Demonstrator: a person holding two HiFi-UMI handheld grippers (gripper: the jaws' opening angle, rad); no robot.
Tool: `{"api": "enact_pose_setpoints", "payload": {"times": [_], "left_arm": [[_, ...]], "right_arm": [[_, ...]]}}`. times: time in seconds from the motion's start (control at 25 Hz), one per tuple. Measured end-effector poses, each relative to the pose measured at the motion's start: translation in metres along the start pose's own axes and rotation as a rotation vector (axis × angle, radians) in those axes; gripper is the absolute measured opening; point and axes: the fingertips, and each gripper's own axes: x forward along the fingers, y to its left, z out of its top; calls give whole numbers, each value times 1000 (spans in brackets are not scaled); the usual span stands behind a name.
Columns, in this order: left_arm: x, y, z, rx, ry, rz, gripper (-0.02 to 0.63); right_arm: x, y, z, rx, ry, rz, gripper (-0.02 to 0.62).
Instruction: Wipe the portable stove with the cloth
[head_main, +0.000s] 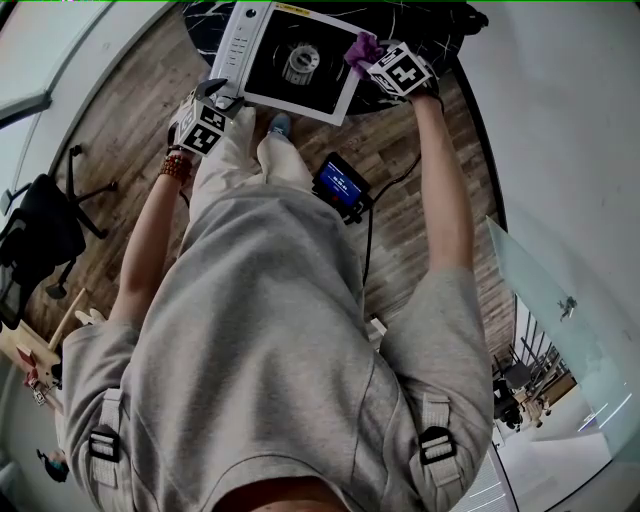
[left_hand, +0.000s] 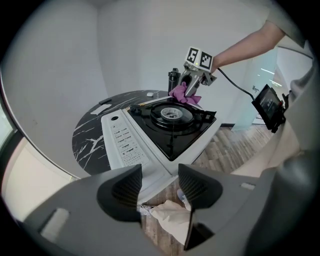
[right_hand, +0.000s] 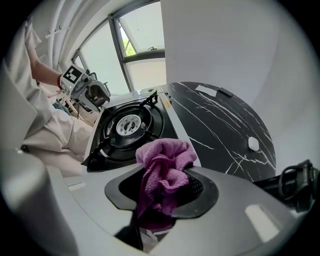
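Head view: I stand at the near edge of a round black marbled worktop (head_main: 432, 24), and the portable stove (head_main: 262, 60) lies across that edge with its near corner out over the wooden floor (head_main: 118, 125). My left claw (head_main: 224, 99) sits at the stove's near-left corner, beside the white control panel. My right claw (head_main: 378, 62) is at the stove's right side, with the purple cloth (head_main: 362, 48) bunched at its tip.

In the right gripper view my right claw (right_hand: 162, 189) pinches the cloth (right_hand: 162, 160) firmly; the free folds stand up above the jaws, just over the stove's white right rim, near the round burner (right_hand: 128, 124).

In the left gripper view my left claw (left_hand: 157, 175) is spread, the stove's (left_hand: 172, 137) near corner right at the gap. Whether the pads touch it I cannot tell. A screen (left_hand: 270, 102) hangs at my waist, on the right.
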Motion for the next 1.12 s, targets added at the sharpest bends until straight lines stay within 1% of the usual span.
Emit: {"api": "enact_pose_setpoints", "payload": {"times": [0.56, 0.84, 1.12], "left_arm": [[2, 1, 0, -1, 17, 2, 229], [2, 1, 1, -1, 23, 4, 230], [0, 0, 1, -1, 24, 4, 230]], "right_arm": [[0, 16, -4, 26, -19, 3, 155], [0, 33, -7, -7, -12, 30, 153], [-2, 49, -10, -17, -24, 33, 153]]}}
